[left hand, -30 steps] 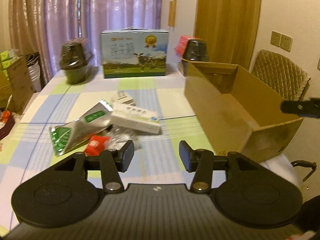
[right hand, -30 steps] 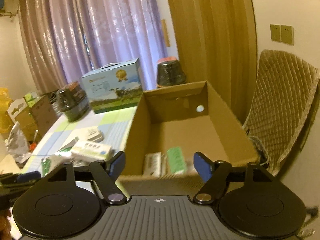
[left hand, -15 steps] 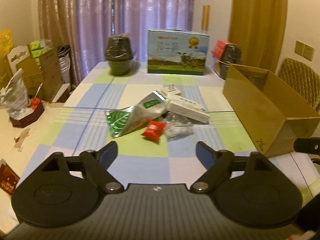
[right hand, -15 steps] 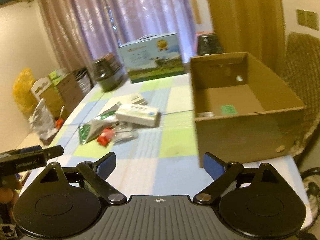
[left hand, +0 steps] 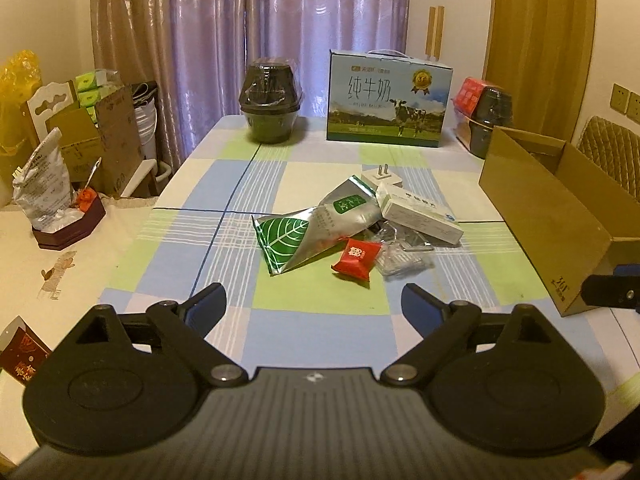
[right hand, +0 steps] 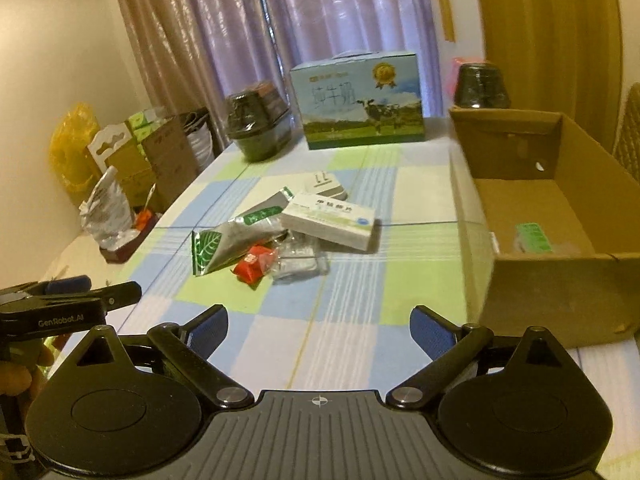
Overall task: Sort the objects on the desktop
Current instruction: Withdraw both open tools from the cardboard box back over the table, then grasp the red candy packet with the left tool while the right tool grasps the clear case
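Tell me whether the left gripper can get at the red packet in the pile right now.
Probably yes. The left gripper is open and empty, the red packet lies at the pile's near edge, and only bare tablecloth lies between them. The clear wrapper touches its right side.

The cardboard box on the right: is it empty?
Not empty. The right wrist view shows a green-labelled item lying on the floor of the open cardboard box.
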### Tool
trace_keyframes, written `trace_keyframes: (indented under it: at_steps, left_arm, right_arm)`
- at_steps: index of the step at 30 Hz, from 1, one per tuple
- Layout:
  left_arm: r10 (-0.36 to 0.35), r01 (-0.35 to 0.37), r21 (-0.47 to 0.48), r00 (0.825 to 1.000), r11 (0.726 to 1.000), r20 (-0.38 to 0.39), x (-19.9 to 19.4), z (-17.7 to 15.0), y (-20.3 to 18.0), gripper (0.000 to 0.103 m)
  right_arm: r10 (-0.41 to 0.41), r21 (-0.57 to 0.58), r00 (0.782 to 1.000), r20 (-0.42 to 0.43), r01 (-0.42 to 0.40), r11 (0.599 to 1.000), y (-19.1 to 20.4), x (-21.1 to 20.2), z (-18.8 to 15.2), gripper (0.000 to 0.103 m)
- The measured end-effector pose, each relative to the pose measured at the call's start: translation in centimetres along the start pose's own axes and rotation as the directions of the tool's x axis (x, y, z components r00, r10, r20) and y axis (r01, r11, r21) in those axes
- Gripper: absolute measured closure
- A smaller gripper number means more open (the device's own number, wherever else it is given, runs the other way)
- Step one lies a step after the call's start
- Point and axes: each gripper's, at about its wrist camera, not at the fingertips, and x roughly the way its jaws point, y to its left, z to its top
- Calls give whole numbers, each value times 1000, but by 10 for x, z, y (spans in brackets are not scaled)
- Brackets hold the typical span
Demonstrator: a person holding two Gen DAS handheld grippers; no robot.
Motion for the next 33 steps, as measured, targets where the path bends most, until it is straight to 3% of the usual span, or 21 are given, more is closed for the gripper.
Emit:
trace_keyframes:
  at_steps: [20, 33]
  left_arm:
    - [-31, 34, 50, 998, 998, -63, 82, 8, 11, 11]
    - [-36, 43, 76, 996, 996, -87, 127, 10, 12, 11]
  right_arm:
    - [51, -10, 995, -81, -52, 999, 4, 128, 28, 8]
    - [50, -83, 986, -162, -64, 995, 6, 212, 44, 10]
